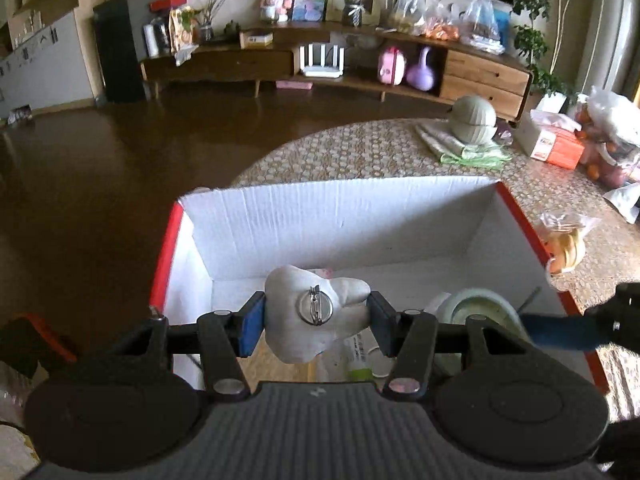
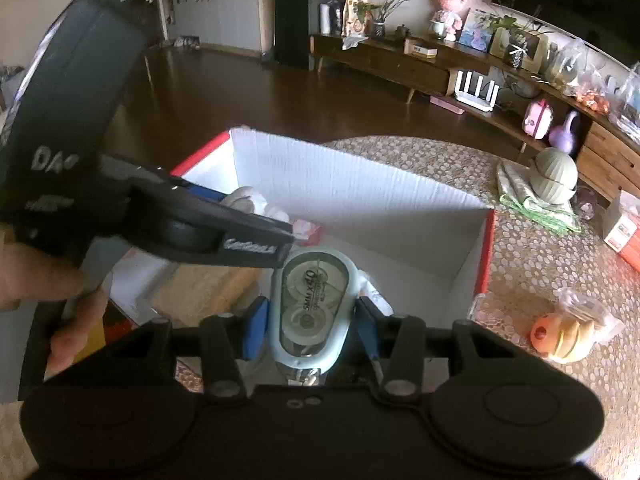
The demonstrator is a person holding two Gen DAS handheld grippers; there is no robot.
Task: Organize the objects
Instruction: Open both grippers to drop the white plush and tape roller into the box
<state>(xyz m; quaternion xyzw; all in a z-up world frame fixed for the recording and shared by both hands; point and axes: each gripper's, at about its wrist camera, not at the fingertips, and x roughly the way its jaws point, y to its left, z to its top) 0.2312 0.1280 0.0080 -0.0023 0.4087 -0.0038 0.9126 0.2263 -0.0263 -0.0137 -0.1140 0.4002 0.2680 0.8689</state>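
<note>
The left gripper (image 1: 316, 318) pinches a soft white brooch (image 1: 316, 314) between its two blue pads; the metal pin on its back faces the camera. The right gripper (image 2: 310, 320) pinches a tape dispenser (image 2: 310, 308) by its long sides, with the pale blue rim pressed between the pads. Both things hang above the open box (image 1: 340, 216), near its front part, and the two grippers are very close to each other: in the right view the left one crosses just over the dispenser.

The step in hand seems to be to put both things into the box. To do it well, it is better to lower each one close to the floor of the box before spreading the jaws, so that nothing bounces. The brooch should go to the left part, the dispenser to the right, because the fingers may collide if they open together. Some small things already lie on the bottom, perhaps a pink packet, but I cannot see them clearly; a free spot should be chosen. The table (image 1: 360, 148) around the box holds other things that wait.
</note>
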